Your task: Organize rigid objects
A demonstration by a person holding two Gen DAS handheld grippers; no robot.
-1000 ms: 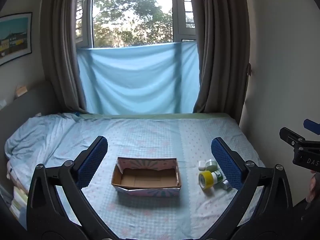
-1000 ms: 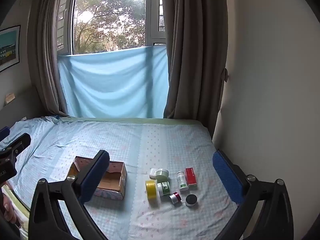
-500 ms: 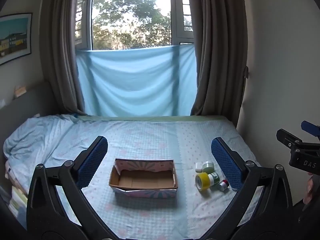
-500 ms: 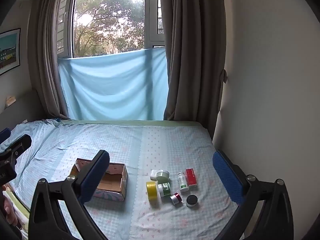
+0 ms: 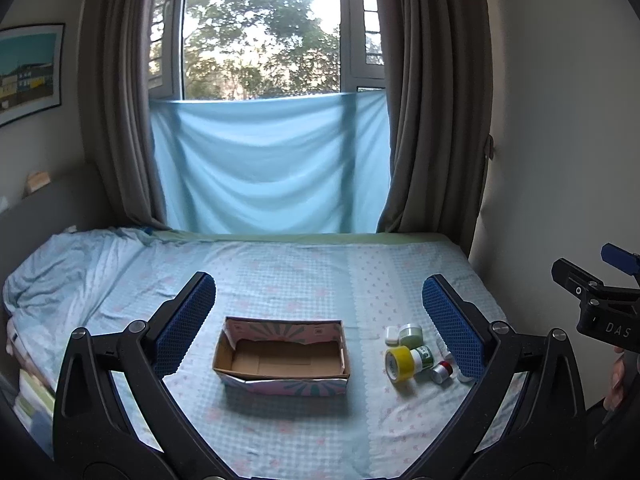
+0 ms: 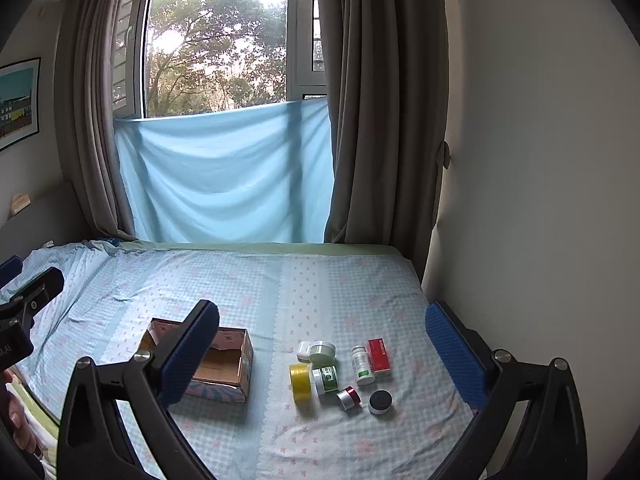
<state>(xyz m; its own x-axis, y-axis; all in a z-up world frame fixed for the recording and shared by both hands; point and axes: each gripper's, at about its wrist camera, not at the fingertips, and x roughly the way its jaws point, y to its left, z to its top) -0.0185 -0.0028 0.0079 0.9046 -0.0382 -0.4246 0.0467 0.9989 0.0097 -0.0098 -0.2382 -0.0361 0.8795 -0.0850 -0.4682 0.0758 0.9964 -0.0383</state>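
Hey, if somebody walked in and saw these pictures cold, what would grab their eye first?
Probably the open cardboard box in the middle of the bed, empty inside. Next, the huddle of small things just right of it: a yellow tape roll, a red box, jars and bottles. Both the left gripper and the right gripper hang open above the bed, holding nothing.

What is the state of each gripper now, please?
Left gripper: open, holding nothing.
Right gripper: open, holding nothing.
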